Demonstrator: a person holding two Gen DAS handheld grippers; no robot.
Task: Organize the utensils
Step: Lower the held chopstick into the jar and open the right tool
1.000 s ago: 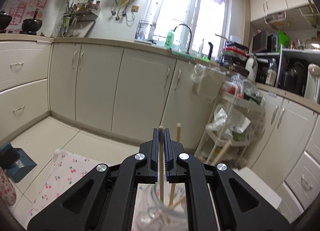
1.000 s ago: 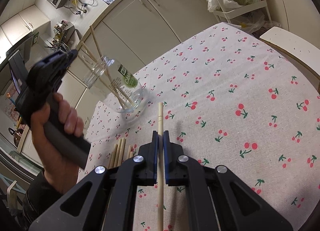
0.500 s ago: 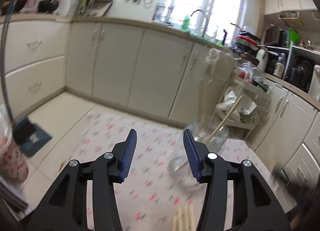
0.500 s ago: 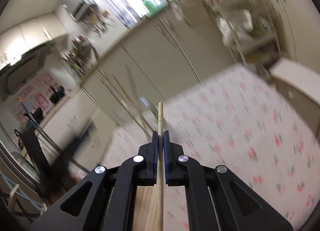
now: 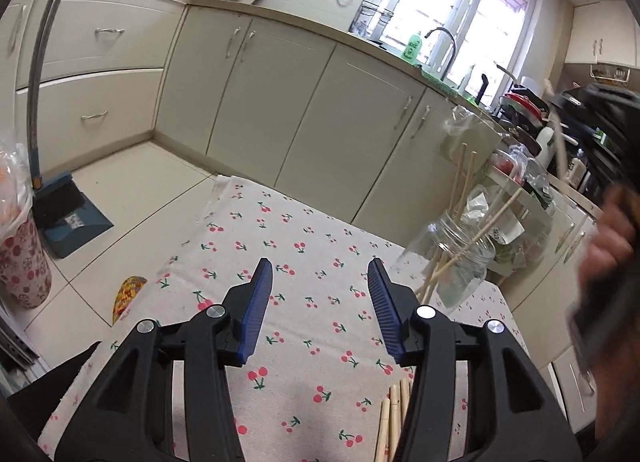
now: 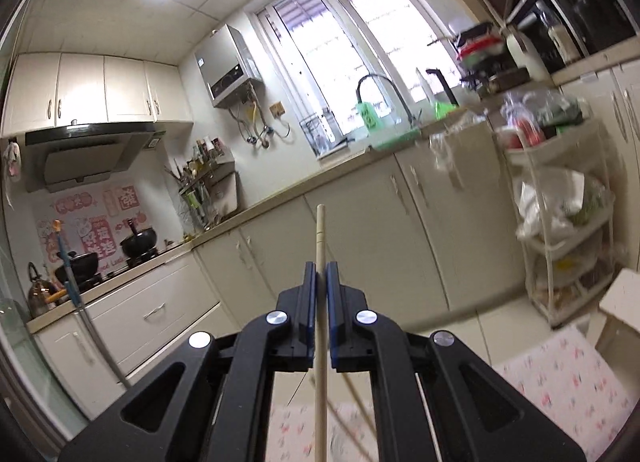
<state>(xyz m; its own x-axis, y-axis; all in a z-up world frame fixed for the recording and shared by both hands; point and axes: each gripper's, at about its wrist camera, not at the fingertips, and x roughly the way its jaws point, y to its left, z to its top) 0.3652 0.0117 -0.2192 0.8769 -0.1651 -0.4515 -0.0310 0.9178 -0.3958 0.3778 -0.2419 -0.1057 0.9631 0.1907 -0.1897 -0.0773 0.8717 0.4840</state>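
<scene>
The right gripper [image 6: 319, 282] is clamped on a single wooden chopstick [image 6: 320, 246], whose long axis runs straight out along the fingers, its tip aimed at the kitchen cabinets rather than down at the table. The left gripper [image 5: 320, 294] stands about half open with nothing between its blue pads [image 5: 256, 302], hovering over the cherry-print tablecloth [image 5: 296, 242].

The glass jar [image 5: 460, 266] sits on the cloth to the right of and a little beyond the left gripper, with several chopsticks already leaning out of its mouth. The person's right hand [image 5: 608, 238] shows as a blur at the far right edge of the left view, probably the nearer of the two to the jar. To go in, the held chopstick would need tipping toward upright over the jar's narrow mouth. More loose chopsticks [image 5: 394, 418] lie on the cloth under the left gripper.

Around the table are cream kitchen cabinets, a sink beneath a bright window, and a broom with dustpan [image 5: 68, 213] on the tiled floor.
</scene>
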